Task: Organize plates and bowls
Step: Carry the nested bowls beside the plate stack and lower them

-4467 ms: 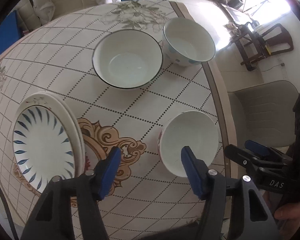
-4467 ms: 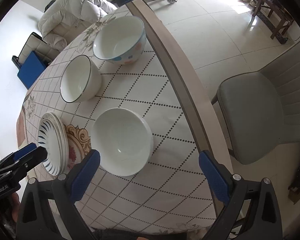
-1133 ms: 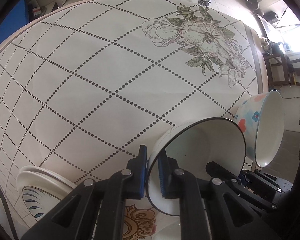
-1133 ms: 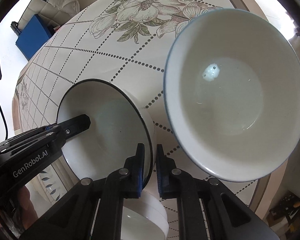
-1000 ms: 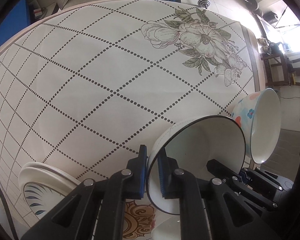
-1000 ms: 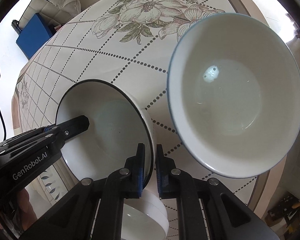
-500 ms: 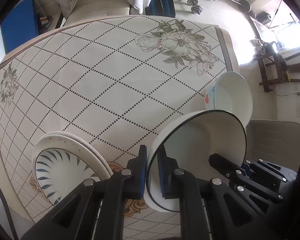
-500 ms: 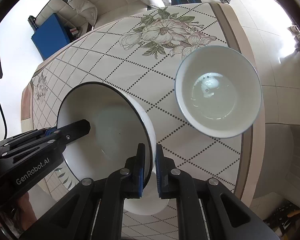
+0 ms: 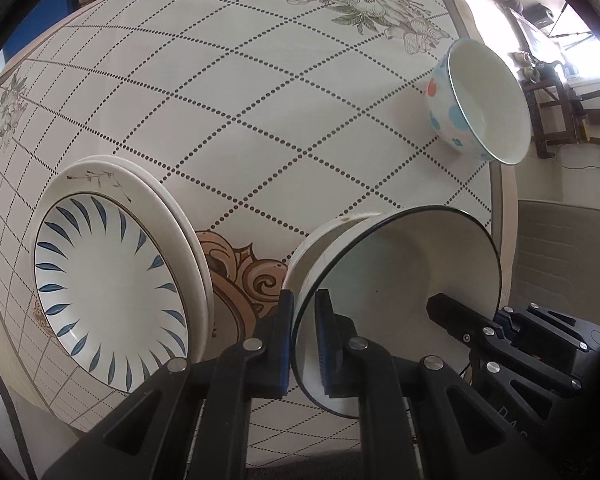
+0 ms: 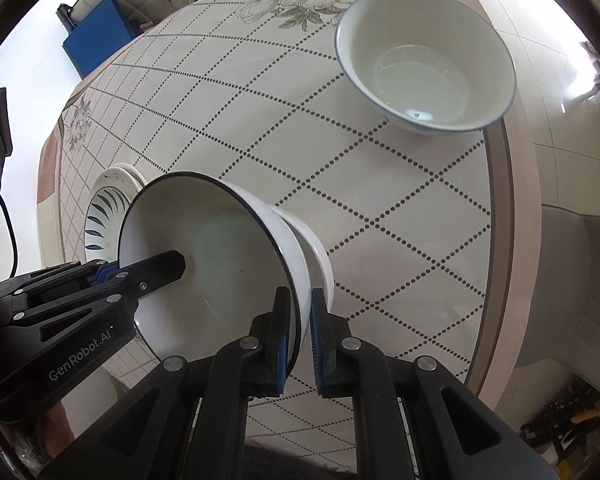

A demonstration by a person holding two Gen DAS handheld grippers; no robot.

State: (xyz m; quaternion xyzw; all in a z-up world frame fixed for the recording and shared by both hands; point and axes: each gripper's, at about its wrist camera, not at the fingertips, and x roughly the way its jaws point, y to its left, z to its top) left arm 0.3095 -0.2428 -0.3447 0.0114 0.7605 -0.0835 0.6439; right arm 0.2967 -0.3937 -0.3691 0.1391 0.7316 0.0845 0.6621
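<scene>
Nearest: left gripper (image 9: 304, 336), fingers pinched tight on the near-left rim of the black-rimmed bowl (image 9: 396, 300), one pad outside the wall, one inside. Right gripper (image 10: 300, 334) likewise clamped on the opposite side of the same rim, wall sandwiched between its pads. Both point steeply down. Bowl is carried two-handed, tilted, mouth toward the cameras.

Directly under it: plain white bowl (image 10: 318, 256), standing on the bench (image 9: 260, 120). Its rim shows just past the carried bowl's underside in both views. Whether the two already touch cannot be told; the held bowl's base appears to sit within or just above the white one's mouth.

Key relation: target lies straight below the fingers, not to a side. Judged next move is a level-out and lowering so the bowls nest. Neither hand is nearer; they share the load.

To the left, just beside: stack of plates (image 9: 112, 276), blue-leaf pattern on top.

Far right, well apart near the bench edge: dotted bowl (image 9: 480, 100), upright, untouched. Probably next for nesting.
</scene>
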